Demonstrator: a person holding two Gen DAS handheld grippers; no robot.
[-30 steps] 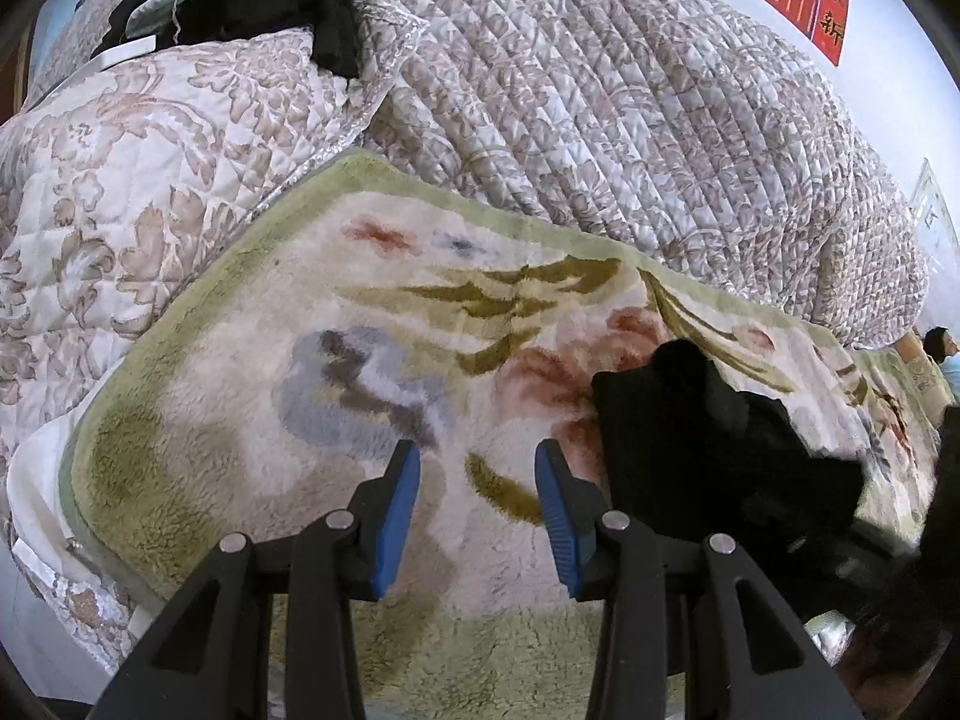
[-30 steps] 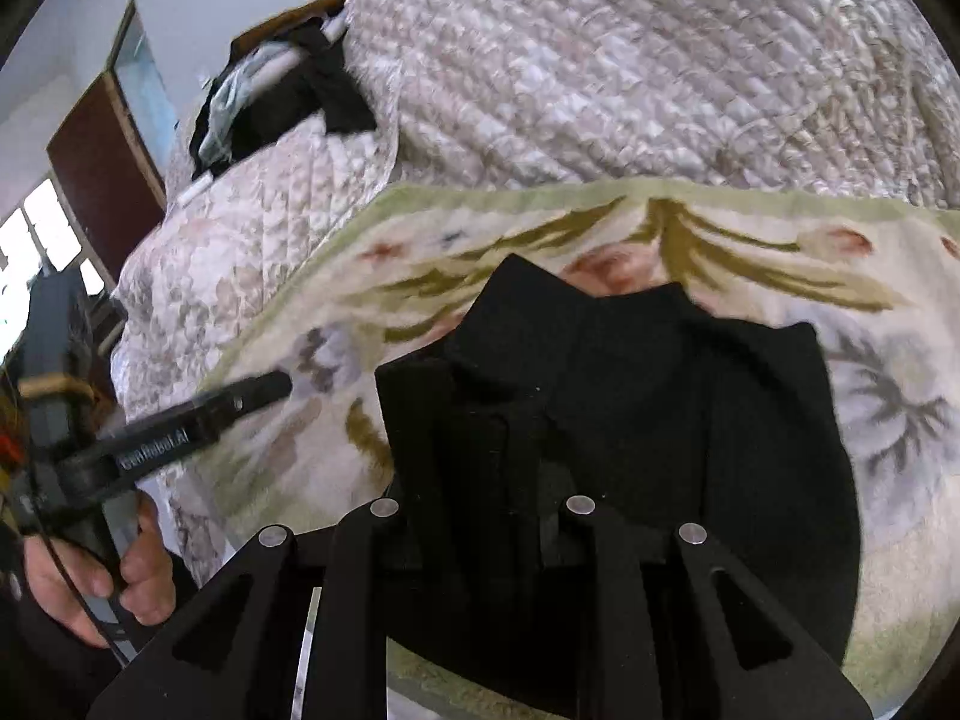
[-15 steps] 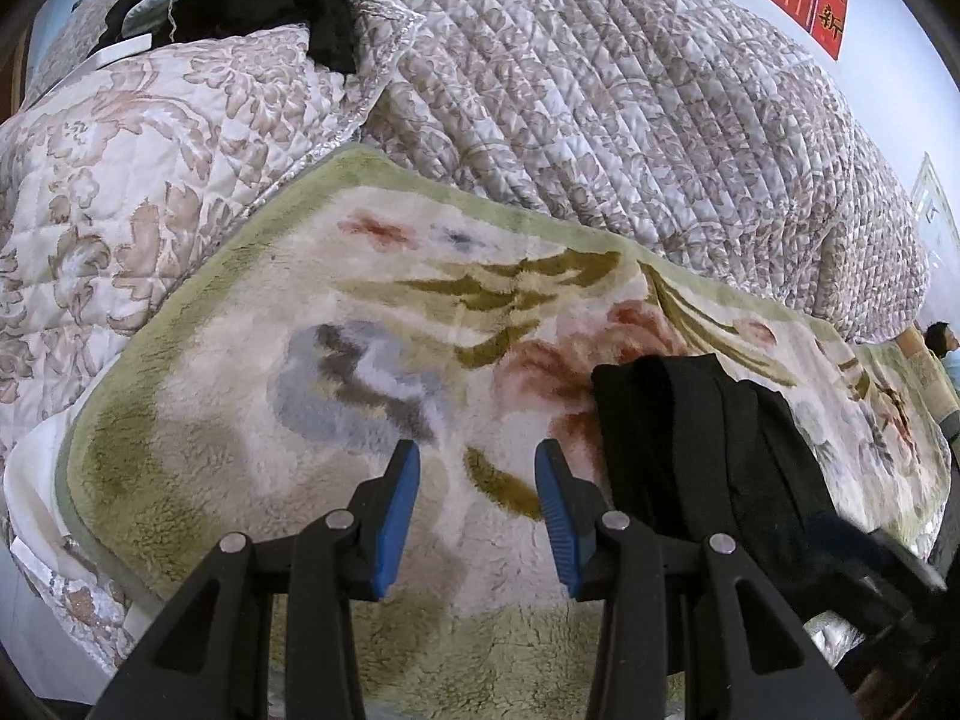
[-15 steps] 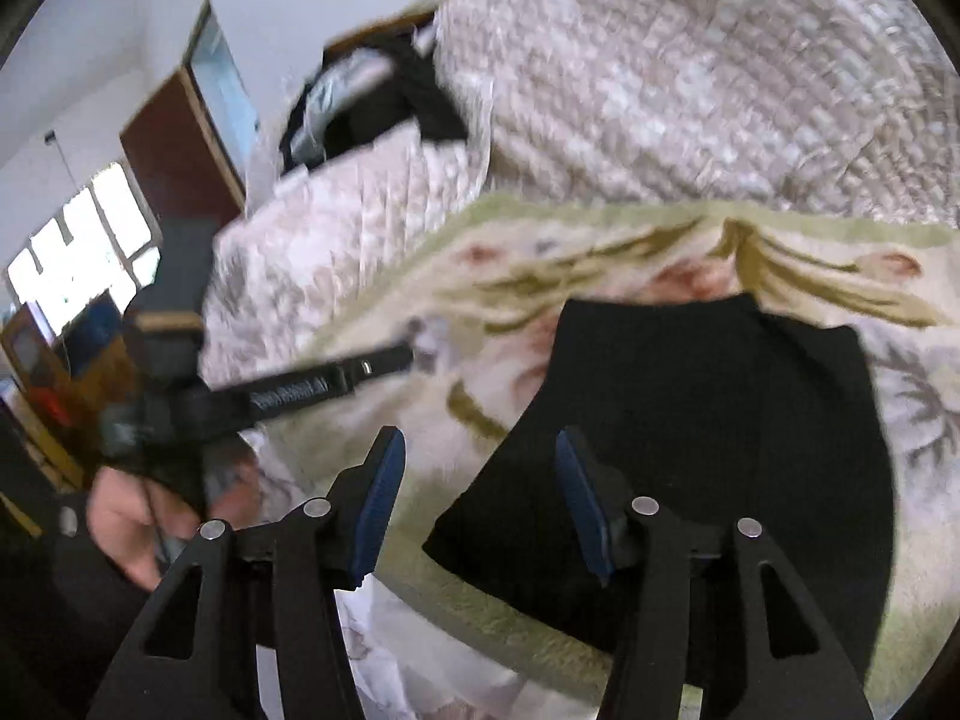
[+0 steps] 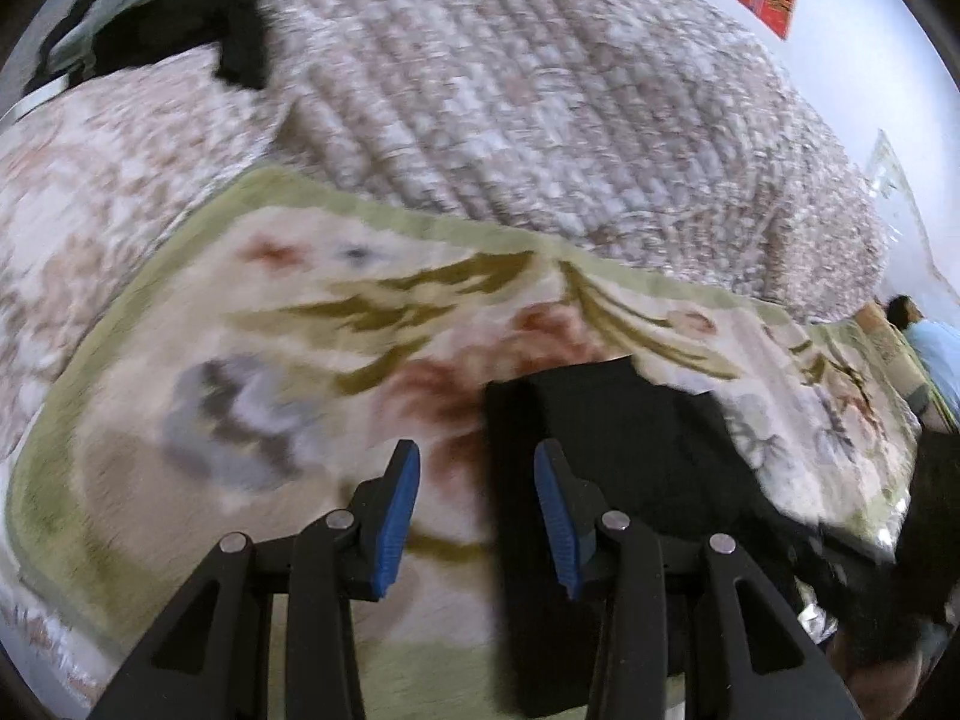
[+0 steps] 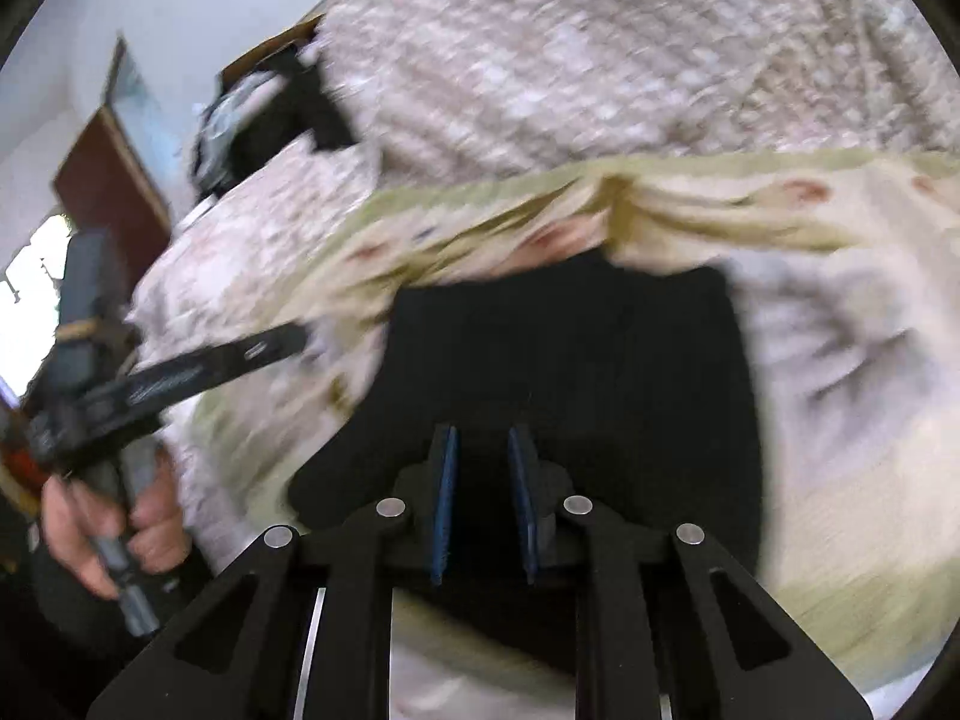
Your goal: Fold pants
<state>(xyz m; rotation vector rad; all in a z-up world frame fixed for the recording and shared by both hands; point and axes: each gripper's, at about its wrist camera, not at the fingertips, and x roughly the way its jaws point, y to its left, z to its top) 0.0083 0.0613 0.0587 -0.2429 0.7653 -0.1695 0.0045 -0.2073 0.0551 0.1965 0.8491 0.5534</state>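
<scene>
The black pants (image 6: 570,348) lie folded flat on a fluffy flowered blanket (image 5: 270,312). My right gripper (image 6: 483,438) hovers over their near part. Its jaws are closing, with a narrow gap left and the blue pads (image 6: 444,480) bare; no cloth shows pinched between them. My left gripper (image 5: 474,450) stands open above the blanket, its right finger over the left edge of the pants (image 5: 630,432), nothing between its fingers. In the right wrist view the left gripper's finger (image 6: 210,366) reaches in from the left, held by a hand (image 6: 120,528).
A quilted bedspread (image 5: 540,90) rises behind the blanket. Dark clothes (image 5: 180,30) are piled at the far left. A person in a light blue top (image 5: 936,348) is at the far right. A brown door (image 6: 108,180) stands to the left.
My right gripper let go of the bunched pants, drew back with jaws wide, then narrowed them again; the pants now lie flat. My left gripper shifted right, toward the pants' edge.
</scene>
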